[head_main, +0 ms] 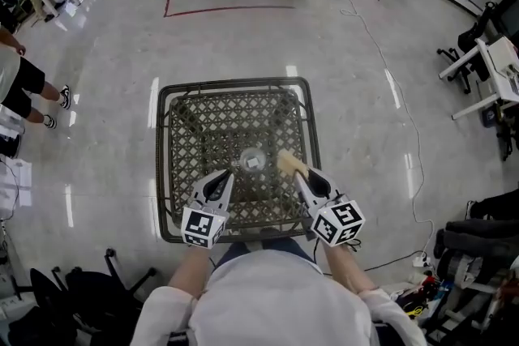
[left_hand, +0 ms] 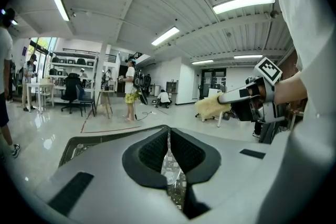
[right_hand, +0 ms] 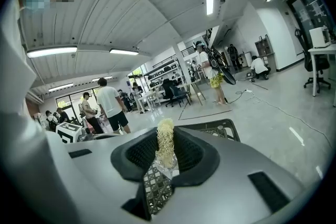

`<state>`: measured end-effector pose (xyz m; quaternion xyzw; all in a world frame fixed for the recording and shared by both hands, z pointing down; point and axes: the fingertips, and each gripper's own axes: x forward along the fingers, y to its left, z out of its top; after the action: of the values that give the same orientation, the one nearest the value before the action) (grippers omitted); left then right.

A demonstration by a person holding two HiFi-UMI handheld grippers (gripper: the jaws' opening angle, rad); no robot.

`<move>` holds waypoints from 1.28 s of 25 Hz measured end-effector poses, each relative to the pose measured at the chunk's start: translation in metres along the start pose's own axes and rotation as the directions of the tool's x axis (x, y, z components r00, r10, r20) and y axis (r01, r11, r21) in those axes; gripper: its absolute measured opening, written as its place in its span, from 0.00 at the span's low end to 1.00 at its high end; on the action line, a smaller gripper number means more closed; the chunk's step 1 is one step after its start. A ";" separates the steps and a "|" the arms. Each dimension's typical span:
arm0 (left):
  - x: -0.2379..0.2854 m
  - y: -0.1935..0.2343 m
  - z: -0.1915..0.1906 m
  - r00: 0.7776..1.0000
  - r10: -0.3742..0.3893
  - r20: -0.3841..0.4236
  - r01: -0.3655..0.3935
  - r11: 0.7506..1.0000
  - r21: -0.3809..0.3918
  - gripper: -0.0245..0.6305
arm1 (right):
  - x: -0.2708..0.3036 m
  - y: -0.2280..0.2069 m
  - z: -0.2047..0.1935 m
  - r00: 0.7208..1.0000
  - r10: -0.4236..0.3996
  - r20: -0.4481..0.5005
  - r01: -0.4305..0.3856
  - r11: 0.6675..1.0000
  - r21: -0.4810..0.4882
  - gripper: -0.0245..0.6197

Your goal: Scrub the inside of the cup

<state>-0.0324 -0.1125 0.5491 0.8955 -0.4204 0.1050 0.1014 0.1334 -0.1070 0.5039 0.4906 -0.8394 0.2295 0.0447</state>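
Clamping a fuzzy yellow scrubber (right_hand: 165,139), right hand-held gripper (head_main: 298,174); left hand-held gripper (head_main: 229,174) closed.

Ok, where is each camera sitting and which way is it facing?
Head view: on the person's head, looking steeply down at the lattice table and cup; forearms, left gripper and right gripper show.
Left gripper view: on the left gripper, looking along its shut jaws across the room; right gripper at right.
Right gripper view: on the right gripper, looking along jaws shut on the yellow brush.
All three show brush and table.
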 end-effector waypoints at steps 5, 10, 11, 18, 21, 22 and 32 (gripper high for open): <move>0.010 -0.005 -0.036 0.999 -0.016 -0.038 0.015 0.999 -0.038 0.10 | 0.007 -0.002 -0.010 0.999 0.012 -0.032 -0.012 1.000 0.001 0.19; 0.025 -0.014 -0.067 0.994 -0.064 -0.092 0.059 0.996 -0.064 0.10 | 0.008 -0.006 -0.016 0.998 0.014 -0.055 -0.013 1.000 0.009 0.19; 0.027 -0.015 -0.073 0.992 -0.072 -0.107 0.066 0.996 -0.059 0.10 | 0.008 -0.007 -0.018 0.998 0.013 -0.059 -0.012 1.000 0.011 0.19; 0.056 -0.025 -0.110 0.977 -0.104 -0.186 0.087 0.992 -0.094 0.35 | 0.004 -0.016 -0.027 0.996 -0.001 -0.094 0.002 1.000 0.009 0.19; 0.066 -0.027 -0.123 0.974 -0.097 -0.203 0.078 0.992 -0.099 0.41 | 0.004 -0.022 -0.033 0.994 -0.010 -0.109 0.012 1.000 0.013 0.19; 0.069 -0.028 -0.128 0.975 -0.090 -0.206 0.070 0.992 -0.100 0.44 | 0.003 -0.024 -0.034 0.993 -0.014 -0.115 0.016 1.000 0.013 0.19; 0.097 -0.018 -0.141 0.987 0.025 -0.158 -0.045 0.992 -0.121 0.57 | -0.001 -0.037 -0.049 0.986 -0.042 -0.161 0.044 0.999 0.010 0.19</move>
<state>0.0280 -0.1344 0.7089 0.8689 -0.4327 0.1501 0.1879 0.1575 -0.1007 0.5599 0.4889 -0.8207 0.2729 0.1140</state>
